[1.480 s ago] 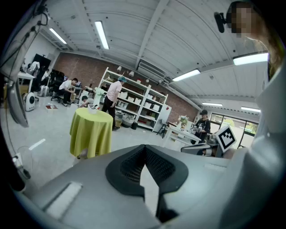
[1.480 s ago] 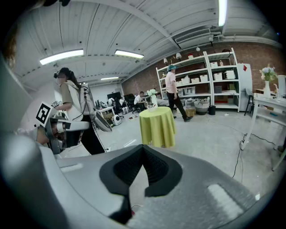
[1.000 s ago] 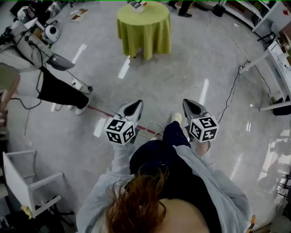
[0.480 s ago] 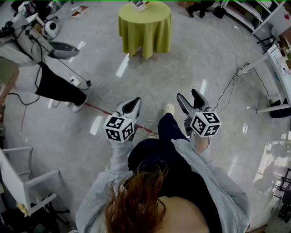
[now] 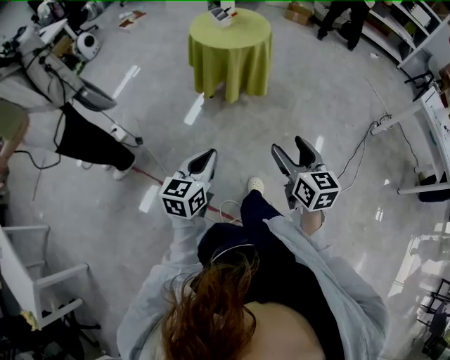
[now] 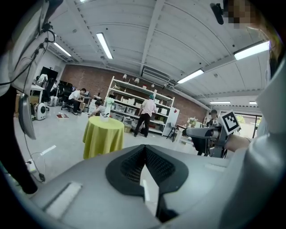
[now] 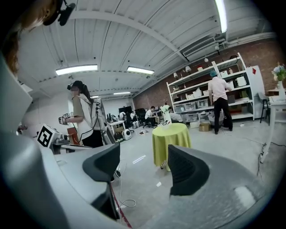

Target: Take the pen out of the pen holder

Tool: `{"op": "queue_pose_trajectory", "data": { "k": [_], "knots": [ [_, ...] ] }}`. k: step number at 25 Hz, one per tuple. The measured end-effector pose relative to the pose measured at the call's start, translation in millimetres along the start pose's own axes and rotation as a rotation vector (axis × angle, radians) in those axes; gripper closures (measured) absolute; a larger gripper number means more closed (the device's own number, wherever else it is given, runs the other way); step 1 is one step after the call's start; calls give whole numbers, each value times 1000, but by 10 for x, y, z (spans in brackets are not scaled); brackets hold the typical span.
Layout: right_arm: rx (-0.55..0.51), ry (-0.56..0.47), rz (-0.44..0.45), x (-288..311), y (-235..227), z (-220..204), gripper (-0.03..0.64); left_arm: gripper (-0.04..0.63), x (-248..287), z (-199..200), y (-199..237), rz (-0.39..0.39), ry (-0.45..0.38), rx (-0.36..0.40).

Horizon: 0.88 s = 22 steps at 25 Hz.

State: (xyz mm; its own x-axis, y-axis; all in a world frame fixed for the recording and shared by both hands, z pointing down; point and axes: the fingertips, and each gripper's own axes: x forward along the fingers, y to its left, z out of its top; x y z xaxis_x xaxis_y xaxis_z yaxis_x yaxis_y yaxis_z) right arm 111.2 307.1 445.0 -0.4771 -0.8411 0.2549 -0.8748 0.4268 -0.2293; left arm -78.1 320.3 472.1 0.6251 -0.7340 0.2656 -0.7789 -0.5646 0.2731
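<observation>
A round table draped in a yellow-green cloth [image 5: 230, 43] stands far ahead across the floor, with a small pen holder [image 5: 223, 12] on top; the pen itself is too small to make out. The same table [image 6: 103, 135] [image 7: 170, 139] and holder [image 7: 167, 117] lie well beyond both sets of jaws. My left gripper [image 5: 207, 157] [image 6: 144, 150] is shut and empty, held in the air at waist height. My right gripper [image 5: 289, 146] [image 7: 143, 166] is open; its jaws have just been opening and nothing is between them.
A person in dark clothes [image 5: 88, 137] stands at the left beside cabled equipment. A loose cable [image 5: 226, 209] and a red floor line [image 5: 151, 172] lie just ahead. A white frame [image 5: 39, 281] is at the lower left, a white table [image 5: 430, 105] at the right, shelves and people behind.
The right gripper's jaws went from shut to wide open. Both grippers moved forward towards the green table, which now sits a little lower and closer in the head view.
</observation>
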Motion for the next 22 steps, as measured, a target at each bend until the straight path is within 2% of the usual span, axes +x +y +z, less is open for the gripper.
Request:
{"op": "queue_pose_trajectory", "data": {
  "k": [9, 22],
  "knots": [
    [-30, 13, 34, 538, -528, 432, 287, 578, 526, 385, 221, 58, -31, 9],
    [-5, 32, 99, 964, -888, 574, 287, 578, 906, 569, 394, 130, -25, 0]
  ]
}}
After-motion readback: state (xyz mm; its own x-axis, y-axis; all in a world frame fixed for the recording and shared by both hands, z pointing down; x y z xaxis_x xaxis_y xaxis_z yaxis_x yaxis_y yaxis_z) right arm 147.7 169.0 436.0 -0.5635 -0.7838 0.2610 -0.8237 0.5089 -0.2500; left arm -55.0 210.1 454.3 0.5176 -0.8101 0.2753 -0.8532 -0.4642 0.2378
